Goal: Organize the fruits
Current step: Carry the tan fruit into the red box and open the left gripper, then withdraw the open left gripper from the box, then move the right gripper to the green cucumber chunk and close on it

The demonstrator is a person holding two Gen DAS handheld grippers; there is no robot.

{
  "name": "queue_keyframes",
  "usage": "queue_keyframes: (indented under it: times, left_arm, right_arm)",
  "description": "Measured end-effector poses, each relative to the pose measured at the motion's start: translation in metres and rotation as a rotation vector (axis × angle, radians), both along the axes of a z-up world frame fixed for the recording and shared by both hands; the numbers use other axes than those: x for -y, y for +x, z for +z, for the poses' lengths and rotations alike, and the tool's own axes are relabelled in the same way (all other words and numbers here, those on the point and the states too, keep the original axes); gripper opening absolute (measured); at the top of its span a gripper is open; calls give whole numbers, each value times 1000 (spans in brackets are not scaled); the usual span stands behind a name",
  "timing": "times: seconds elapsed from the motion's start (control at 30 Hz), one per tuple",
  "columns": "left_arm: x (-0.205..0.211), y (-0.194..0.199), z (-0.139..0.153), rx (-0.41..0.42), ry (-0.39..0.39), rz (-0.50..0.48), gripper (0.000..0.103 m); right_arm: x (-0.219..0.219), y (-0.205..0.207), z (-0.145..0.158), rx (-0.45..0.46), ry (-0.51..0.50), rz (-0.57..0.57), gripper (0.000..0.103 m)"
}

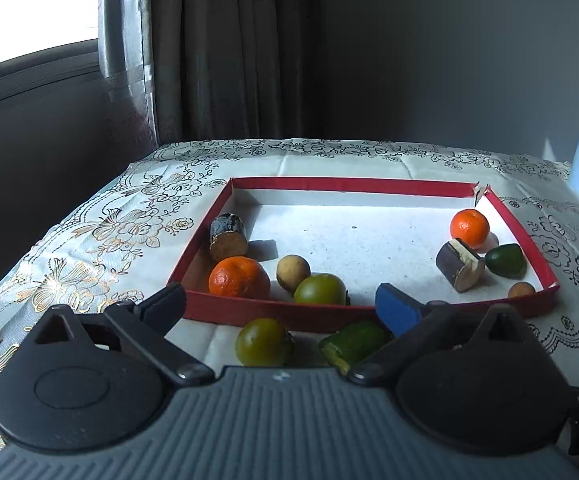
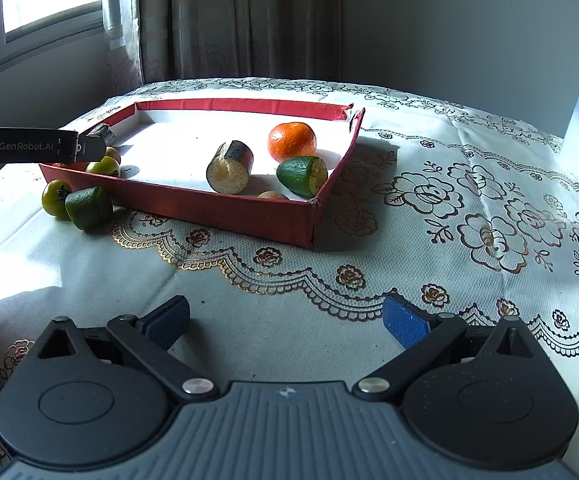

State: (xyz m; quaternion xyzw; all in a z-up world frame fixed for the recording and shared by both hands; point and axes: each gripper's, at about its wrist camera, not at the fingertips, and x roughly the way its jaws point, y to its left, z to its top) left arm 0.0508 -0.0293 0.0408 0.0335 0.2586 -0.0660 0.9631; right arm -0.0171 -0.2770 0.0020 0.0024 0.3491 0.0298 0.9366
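Counting two oranges (image 1: 239, 277), two green tomatoes (image 1: 320, 289)

Cardboard, cloth and shiny fruit skins

The red tray (image 1: 369, 185) looks like matt cardboard with a speckled white paper floor; the tablecloth (image 2: 429, 240) is textured woven cloth with glinting gold print. Orange (image 1: 239, 276) skin is dimpled, green tomato (image 1: 264, 342) smooth and glossy. Gripper pads (image 2: 403, 320) look like ribbed blue rubber on matt black plastic.
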Motion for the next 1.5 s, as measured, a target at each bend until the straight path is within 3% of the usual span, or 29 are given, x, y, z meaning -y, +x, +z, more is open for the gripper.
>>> queue_keyframes:
  times: [0.3,0.5,0.53,0.7,1.0,1.23,1.5]
  left_arm:
    - [-44,-37,-11,5,-13,85,103]
    - [-61,-30,-28,-56,-2,141,103]
    - [-65,-26,-31,-99,-11,143,103]
    - [-71,-23,-35,-136,-43,153,103]
    - [-70,-26,-35,-122,-41,167,103]
    - [-73,-29,-33,-105,-57,171,103]
    - [-82,-29,-33,-102,-114,191,103]
  right_arm:
    - [3,2,0,4,17,0,103]
    - [4,1,1,6,24,-1,103]
    - [4,1,1,5,22,-1,103]
    - [0,2,0,-2,-4,0,103]
    - [-3,1,1,15,-27,1,103]
    - [-40,-8,29,149,-22,120,103]
    - [-102,9,40,202,-98,236,103]
